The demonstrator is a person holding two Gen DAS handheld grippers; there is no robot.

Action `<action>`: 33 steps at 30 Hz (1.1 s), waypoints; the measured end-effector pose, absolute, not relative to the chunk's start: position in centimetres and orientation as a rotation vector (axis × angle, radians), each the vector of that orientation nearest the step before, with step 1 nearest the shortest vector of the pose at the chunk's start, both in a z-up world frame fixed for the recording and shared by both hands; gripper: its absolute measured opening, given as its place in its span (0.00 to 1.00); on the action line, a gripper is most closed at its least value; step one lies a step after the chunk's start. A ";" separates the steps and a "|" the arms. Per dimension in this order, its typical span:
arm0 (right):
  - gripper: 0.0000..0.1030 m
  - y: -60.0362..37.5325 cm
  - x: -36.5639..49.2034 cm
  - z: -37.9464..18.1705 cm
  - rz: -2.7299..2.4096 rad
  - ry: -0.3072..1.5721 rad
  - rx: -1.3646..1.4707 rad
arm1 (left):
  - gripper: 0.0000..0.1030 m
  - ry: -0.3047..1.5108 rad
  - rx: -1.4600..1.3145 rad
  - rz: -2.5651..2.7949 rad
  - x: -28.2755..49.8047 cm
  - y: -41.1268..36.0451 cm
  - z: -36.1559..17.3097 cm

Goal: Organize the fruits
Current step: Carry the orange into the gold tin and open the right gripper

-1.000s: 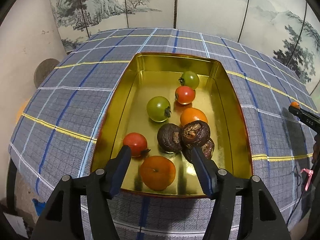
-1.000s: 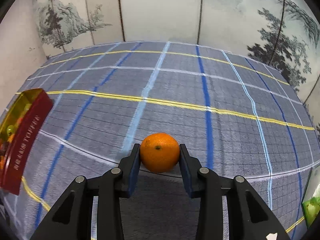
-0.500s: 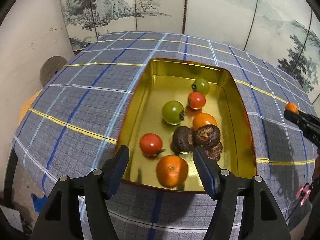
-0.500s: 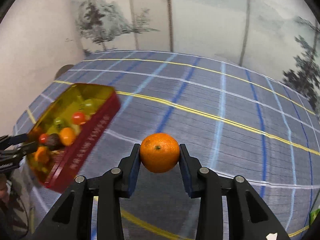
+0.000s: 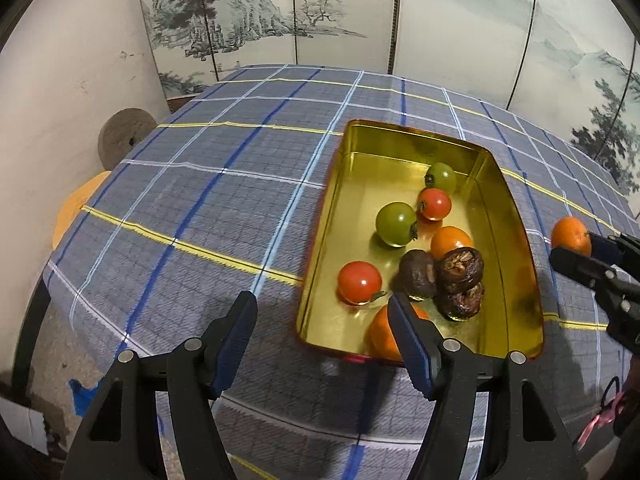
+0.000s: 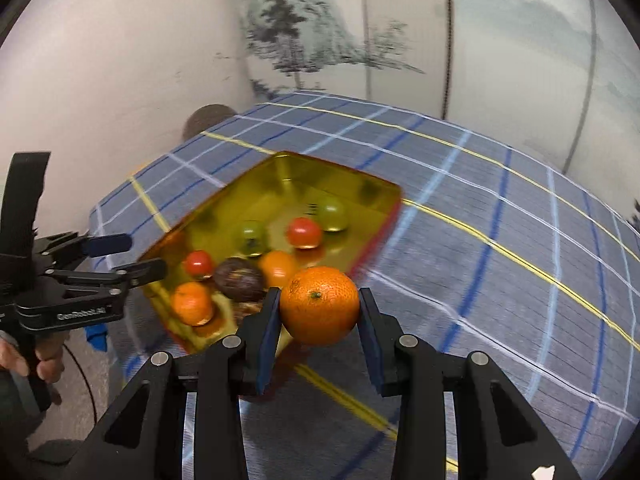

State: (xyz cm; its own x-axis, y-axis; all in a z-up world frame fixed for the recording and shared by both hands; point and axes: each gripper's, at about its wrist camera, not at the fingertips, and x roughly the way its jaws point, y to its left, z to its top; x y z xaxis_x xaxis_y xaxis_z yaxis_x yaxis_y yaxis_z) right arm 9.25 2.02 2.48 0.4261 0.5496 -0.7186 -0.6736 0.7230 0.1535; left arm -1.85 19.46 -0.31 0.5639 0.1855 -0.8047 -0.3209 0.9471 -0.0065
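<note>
- Worktop [image 5: 224, 208]: covered in a blue-grey plaid cloth with yellow, white and blue lines; a painted folding screen [image 5: 460, 32] stands behind it.
- Gold tin [image 5: 516, 216]: a rectangular tray with a red outer wall, resting on the worktop ahead and to the right of your left hand-held gripper. It holds all the fruit listed below except the orange you are carrying.
- Your left hand-held gripper [image 5: 322, 334]: jaws spread wide with nothing between them, held at the tin's near left corner; its right finger overlaps the near rim in the left wrist view.
- Your right hand-held gripper [image 6: 318, 314]: jaws clamped on the orange [image 6: 319, 305], which is held in the air at the tin's near right edge. From the left wrist view the same orange [image 5: 570, 235] shows just outside the tin's right wall.
- Mandarin [image 5: 380, 336]: at the tin's near wall, partly hidden by the left gripper's finger.
- Brown wrinkled fruits [image 5: 460, 266]: a cluster of three touching each other, near the tin's centre.
- Green tomato [image 5: 396, 224] and a second, smaller green tomato [image 5: 441, 177] toward the far wall.
- Red tomato [image 5: 359, 282] beside the brown cluster; another red tomato [image 5: 434, 204] farther back.
- Small orange fruit [image 5: 450, 240]: touching the brown cluster from behind.
</note>
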 end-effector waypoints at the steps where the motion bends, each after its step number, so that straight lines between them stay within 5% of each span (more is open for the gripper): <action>1: 0.34 2.8 8.9 2.5 0.785 0.833 -0.177 | 0.67 0.925 -0.158 0.301 -2.0 19.6 -0.3; 33: 0.34 8.7 7.8 -1.2 0.782 0.906 -0.296 | 0.70 0.940 -0.200 0.329 -3.9 21.7 -0.5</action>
